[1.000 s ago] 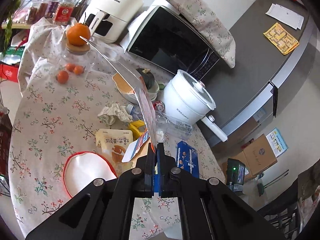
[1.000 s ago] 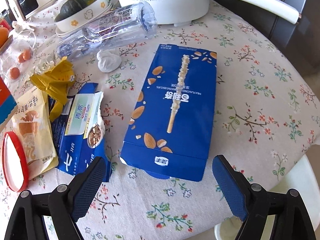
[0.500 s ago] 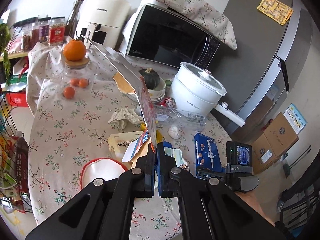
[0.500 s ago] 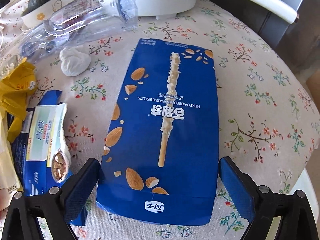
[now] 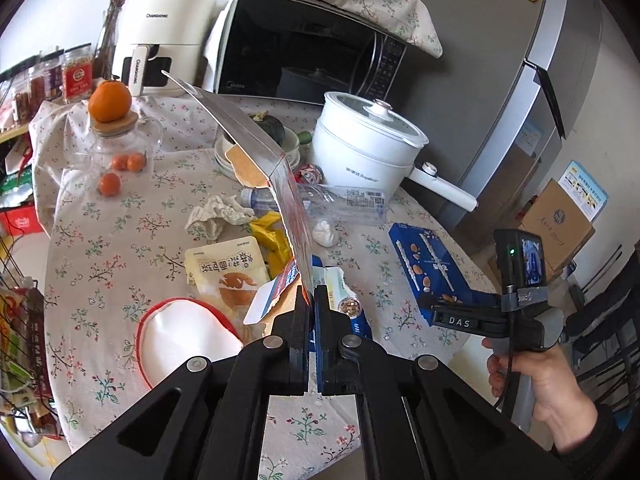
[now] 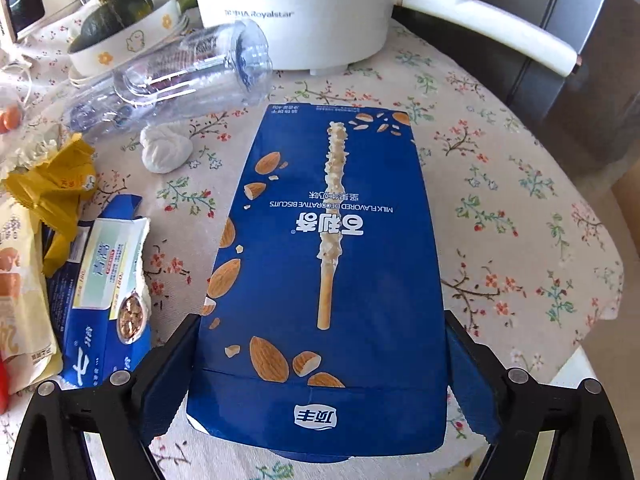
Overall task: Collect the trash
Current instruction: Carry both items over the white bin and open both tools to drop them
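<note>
My left gripper [image 5: 311, 300] is shut on a flattened red and silver carton [image 5: 280, 184] that it holds edge-on above the table. My right gripper [image 6: 320, 344] is open, its fingers on either side of the near end of a blue biscuit box [image 6: 324, 264] lying flat on the flowered tablecloth; the box also shows in the left wrist view [image 5: 428, 264]. Other trash lies to the left: a torn blue wrapper [image 6: 104, 300], a yellow wrapper [image 6: 48, 188], a clear plastic bottle [image 6: 180, 72], a crumpled white tissue [image 6: 164, 152] and a beige snack bag [image 5: 226, 268].
A white electric pot [image 5: 364, 152] with a long handle stands behind the box. A bowl with a squash [image 6: 120, 20], a microwave [image 5: 304, 52], an air fryer [image 5: 160, 44], a jar topped with an orange [image 5: 110, 100] and a red-rimmed lid [image 5: 184, 340] share the table. The table edge is at right.
My right gripper has moved forward so its open fingers now flank the blue box. My left gripper has pulled back and up with the carton still held.
</note>
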Available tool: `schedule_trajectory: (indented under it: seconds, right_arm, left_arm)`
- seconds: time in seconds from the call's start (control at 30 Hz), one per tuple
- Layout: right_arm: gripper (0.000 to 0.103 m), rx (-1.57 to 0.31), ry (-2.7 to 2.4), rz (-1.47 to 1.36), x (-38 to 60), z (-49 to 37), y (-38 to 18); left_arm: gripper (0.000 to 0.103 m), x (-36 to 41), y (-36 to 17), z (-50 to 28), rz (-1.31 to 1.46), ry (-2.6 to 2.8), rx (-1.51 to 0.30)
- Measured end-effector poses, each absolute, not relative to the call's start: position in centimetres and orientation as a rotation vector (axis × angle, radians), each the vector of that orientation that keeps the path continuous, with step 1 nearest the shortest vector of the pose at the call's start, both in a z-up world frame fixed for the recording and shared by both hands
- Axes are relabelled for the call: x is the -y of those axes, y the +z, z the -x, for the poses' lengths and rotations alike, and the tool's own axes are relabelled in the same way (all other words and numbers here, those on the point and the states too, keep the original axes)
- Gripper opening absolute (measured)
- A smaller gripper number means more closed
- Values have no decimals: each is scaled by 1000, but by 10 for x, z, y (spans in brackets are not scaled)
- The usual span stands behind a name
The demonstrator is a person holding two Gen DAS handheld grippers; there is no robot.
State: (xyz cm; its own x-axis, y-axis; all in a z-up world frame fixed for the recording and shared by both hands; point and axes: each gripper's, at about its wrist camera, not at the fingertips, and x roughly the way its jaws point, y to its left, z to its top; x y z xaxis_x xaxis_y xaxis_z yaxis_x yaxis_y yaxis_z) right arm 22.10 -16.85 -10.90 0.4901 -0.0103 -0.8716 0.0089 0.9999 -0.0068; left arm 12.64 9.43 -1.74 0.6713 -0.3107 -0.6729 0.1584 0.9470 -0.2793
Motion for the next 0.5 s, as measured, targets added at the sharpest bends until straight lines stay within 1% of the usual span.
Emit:
schedule_trajectory:
  seconds: [0.2, 0.5]
  right_arm:
    - [92, -1030, 16, 8, 195, -186, -78]
    - [92, -1047, -27, -32, 261, -135, -67]
  left_arm:
    - [1, -48, -22, -115, 146, -374, -826]
    - [1, 34, -37, -97, 81, -568, -896]
